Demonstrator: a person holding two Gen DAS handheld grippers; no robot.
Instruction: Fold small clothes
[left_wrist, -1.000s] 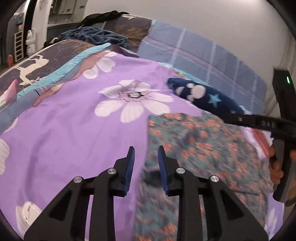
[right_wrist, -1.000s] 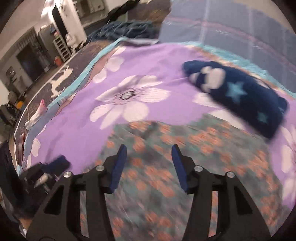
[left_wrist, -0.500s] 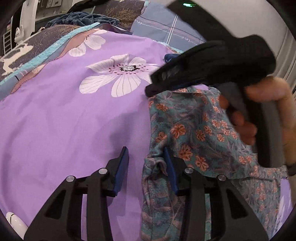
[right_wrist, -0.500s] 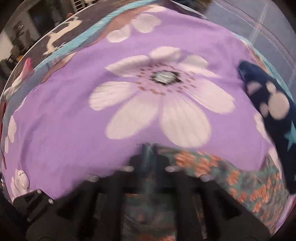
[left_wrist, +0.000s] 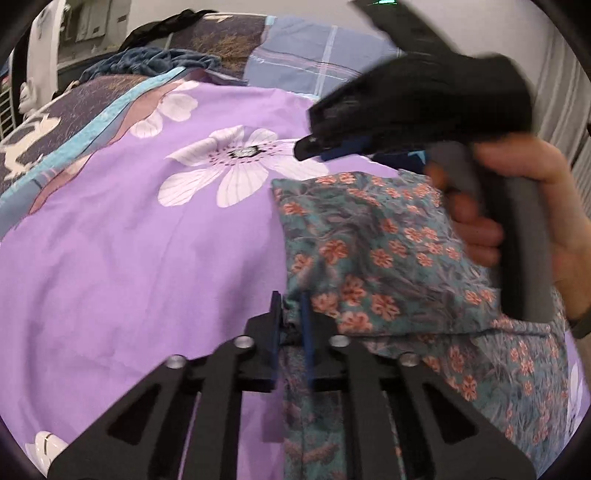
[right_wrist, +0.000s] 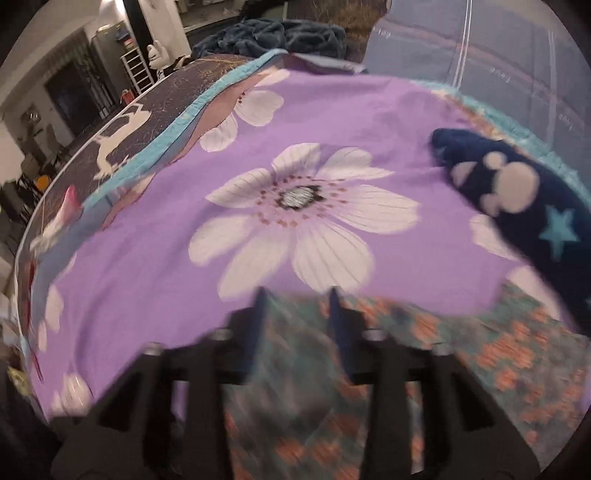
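Scene: My two grippers work a small floral garment on a bed, over a purple flowered bedsheet
Garment: teal cloth with orange blossoms, lying crumpled at the near right of the sheet, one layer already doubled over the rest
Left gripper: my fingers are pinched together on the garment's near left edge, a ruck of cloth clamped between the pads
Right gripper: my fingers are parting over the far edge of the garment; the view is blurred, the cloth lies under and between them, and I see no pad pressing on it
Right hand: seen from the left wrist, it wraps the grey handle above the garment's far corner
Handling, my judgement: thin, light and limp, so it will sag and crease wherever it is unsupported; nothing fragile; a single layer could slip out of a shallow pinch
Where to take hold, my judgement: at hems and corners, both layers well inside the pads, the two grips apart along one edge so the fold line stays straight
Nearby: a navy plush piece with pale dots and stars rests beyond the garment, apart from it
Risk: dragging may bunch the bedsheet beneath
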